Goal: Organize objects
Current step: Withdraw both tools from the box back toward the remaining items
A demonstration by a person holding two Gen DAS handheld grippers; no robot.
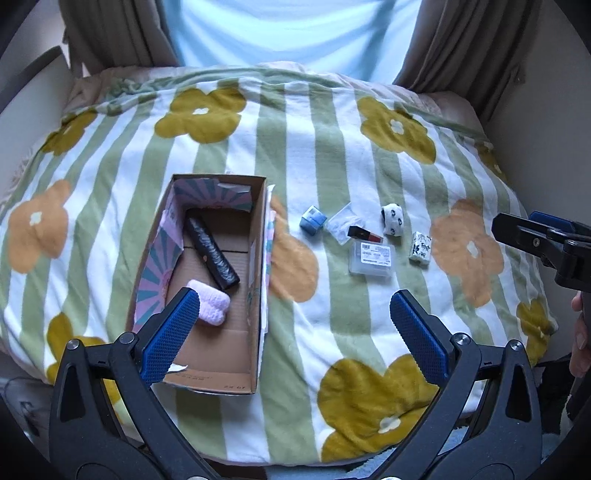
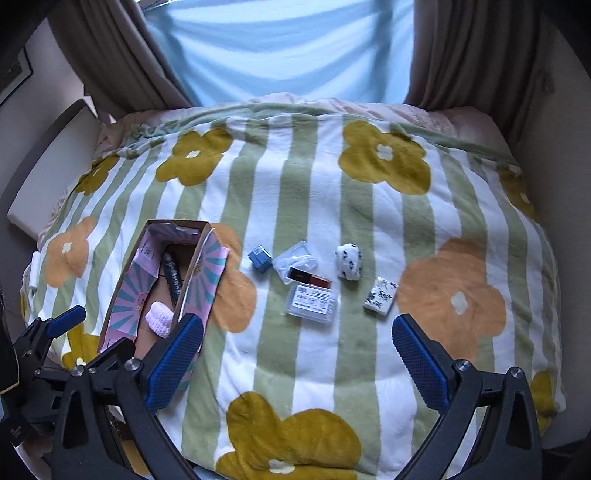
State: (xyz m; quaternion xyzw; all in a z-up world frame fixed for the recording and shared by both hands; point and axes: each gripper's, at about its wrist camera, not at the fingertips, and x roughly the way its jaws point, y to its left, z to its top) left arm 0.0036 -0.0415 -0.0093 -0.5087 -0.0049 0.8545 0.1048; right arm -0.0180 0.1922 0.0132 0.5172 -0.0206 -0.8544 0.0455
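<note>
An open cardboard box (image 1: 258, 258) (image 2: 122, 280) lies on the flowered blanket and holds a black roll (image 1: 212, 253) (image 2: 172, 278) and a pink fluffy item (image 1: 210, 306) (image 2: 159, 323). To its right lie a blue box (image 1: 313, 220) (image 2: 261, 258), a clear bag (image 1: 341, 223) (image 2: 295, 258), a red lipstick (image 1: 365, 233) (image 2: 310, 277), a clear plastic case (image 1: 371, 260) (image 2: 312, 302), a rolled white sock (image 1: 393, 220) (image 2: 348, 266) and a white printed packet (image 1: 420, 248) (image 2: 380, 295). My left gripper (image 1: 295, 325) is open and empty, hovering over the box's near right edge. My right gripper (image 2: 295, 354) is open and empty, short of the loose items.
The striped blanket (image 1: 332, 166) (image 2: 314, 184) covers a bed that drops off at the near edge. Brown curtains (image 1: 110, 33) and a bright window stand behind. The right gripper shows at the right edge of the left wrist view (image 1: 546, 243); the left shows at lower left of the right wrist view (image 2: 55, 332).
</note>
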